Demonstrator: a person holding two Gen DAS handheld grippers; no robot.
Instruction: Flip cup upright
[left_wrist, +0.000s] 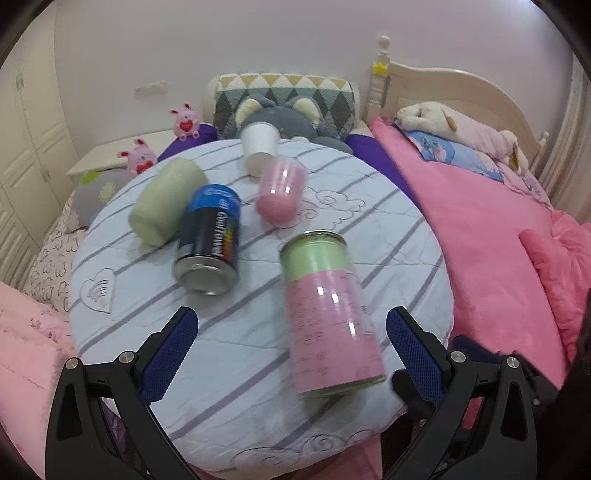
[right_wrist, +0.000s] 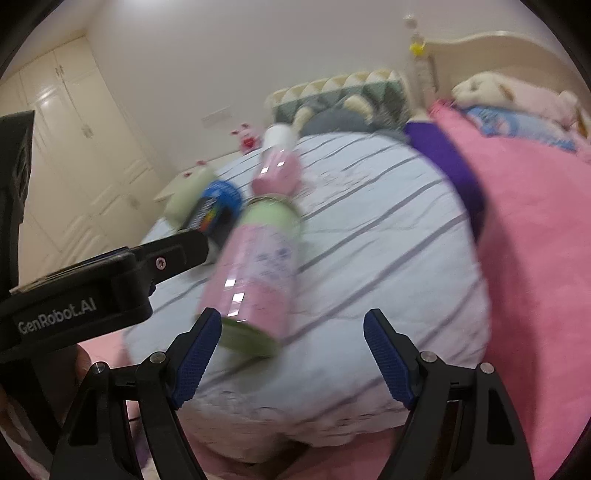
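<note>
Several containers lie on their sides on a round striped cushion (left_wrist: 229, 354): a white paper cup (left_wrist: 258, 147) at the far edge, a pink plastic cup (left_wrist: 280, 190), a pale green cup (left_wrist: 166, 201), a blue can (left_wrist: 210, 240) and a tall pink-and-green can (left_wrist: 328, 317). My left gripper (left_wrist: 291, 332) is open and empty, near the tall can's base. My right gripper (right_wrist: 293, 334) is open and empty, just before the tall can (right_wrist: 258, 273). The pink cup (right_wrist: 277, 173) and white cup (right_wrist: 279, 134) lie beyond it. The left gripper's body (right_wrist: 92, 288) shows at the left.
The cushion (right_wrist: 369, 258) sits on a bed with a pink blanket (left_wrist: 480, 229) to the right. Plush toys (left_wrist: 280, 114) and a patterned pillow (left_wrist: 288, 88) lie behind it. A white nightstand (left_wrist: 110, 155) and wardrobe (left_wrist: 26, 147) stand at the left.
</note>
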